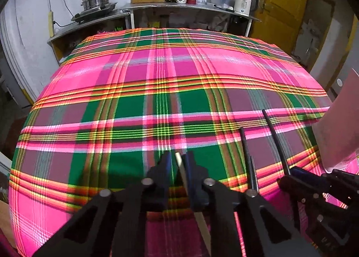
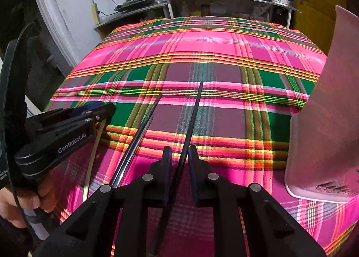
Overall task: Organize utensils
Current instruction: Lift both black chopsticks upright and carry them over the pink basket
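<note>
My left gripper [image 1: 178,160] is shut on a pale cream chopstick [image 1: 182,171] that runs back under the gripper; it shows in the right wrist view [image 2: 95,144] at the left, hanging below that gripper [image 2: 105,108]. My right gripper [image 2: 179,156] is shut on a black chopstick [image 2: 194,113] pointing forward over the plaid tablecloth [image 2: 202,54]. In the left wrist view this gripper [image 1: 298,172] sits at the lower right with the black chopstick [image 1: 274,138]. A second dark utensil with a shiny metal part [image 2: 143,126] lies beside it [image 1: 246,153].
A pink plastic utensil holder [image 2: 325,122] stands at the right edge of the table, also seen in the left wrist view [image 1: 336,133]. Behind the table a metal shelf [image 1: 190,7] holds a steamer pot, cutting board, bottles and a kettle. A yellow door is at the far right.
</note>
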Demonstrator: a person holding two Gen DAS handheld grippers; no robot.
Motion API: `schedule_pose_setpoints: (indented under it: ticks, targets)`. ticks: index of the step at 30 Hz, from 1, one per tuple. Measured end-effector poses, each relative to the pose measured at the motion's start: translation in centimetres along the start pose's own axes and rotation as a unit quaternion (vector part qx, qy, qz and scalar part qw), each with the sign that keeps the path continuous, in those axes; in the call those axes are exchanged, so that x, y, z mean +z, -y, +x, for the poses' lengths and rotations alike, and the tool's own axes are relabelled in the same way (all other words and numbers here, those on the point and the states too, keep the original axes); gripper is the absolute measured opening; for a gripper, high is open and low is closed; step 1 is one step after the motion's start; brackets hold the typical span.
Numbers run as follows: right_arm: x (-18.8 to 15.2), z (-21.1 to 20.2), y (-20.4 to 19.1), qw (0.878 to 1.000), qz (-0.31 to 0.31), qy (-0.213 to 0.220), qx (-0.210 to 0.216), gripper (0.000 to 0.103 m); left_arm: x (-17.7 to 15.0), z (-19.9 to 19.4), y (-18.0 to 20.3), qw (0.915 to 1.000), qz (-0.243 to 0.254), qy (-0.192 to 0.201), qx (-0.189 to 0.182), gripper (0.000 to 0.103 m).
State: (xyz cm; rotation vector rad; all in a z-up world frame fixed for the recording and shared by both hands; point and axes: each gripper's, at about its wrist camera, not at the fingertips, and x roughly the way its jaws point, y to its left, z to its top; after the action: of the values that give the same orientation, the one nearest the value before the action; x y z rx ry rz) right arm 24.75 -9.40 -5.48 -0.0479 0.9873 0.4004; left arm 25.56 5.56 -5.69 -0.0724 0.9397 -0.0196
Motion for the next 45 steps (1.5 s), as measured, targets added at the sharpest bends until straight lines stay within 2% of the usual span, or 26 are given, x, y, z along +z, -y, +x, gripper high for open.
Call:
schedule_pose_setpoints:
  ticks: [2,7,19,29,45]
  targets:
    - [0.1,0.2,-0.2,1.0,-0.005,-0.001,-0.004,0.009,0.2,0.1,0.0,1.0,-0.002,-0.004,-0.003,0.007]
    - [0.1,-0.3,-0.3,1.0,-0.003,-0.002,0.013,0.006,0.3,-0.9,-0.1,0.9998,-0.006,0.001,-0.019,0.005]
    - [0.0,-5.0,-0.8,0.998,-0.009,0.045,0.036,0.006,1.6,-8.3,-1.3,0.9966,-0.018,0.057,-0.057,0.005]
    - [-0.4,-9.8,-1.8,0.995,-0.022,0.087,0.045,0.006,1.8,-15.0,-1.4,0.9931,-0.01,0.097,-0.066,0.005]
    - [-2.0,-16.3,-0.6,0.989,-0.013,0.141,0.042,0.006,0.9,-21.6,1.0,0.9876,0.007,0.126,-0.093,0.005]
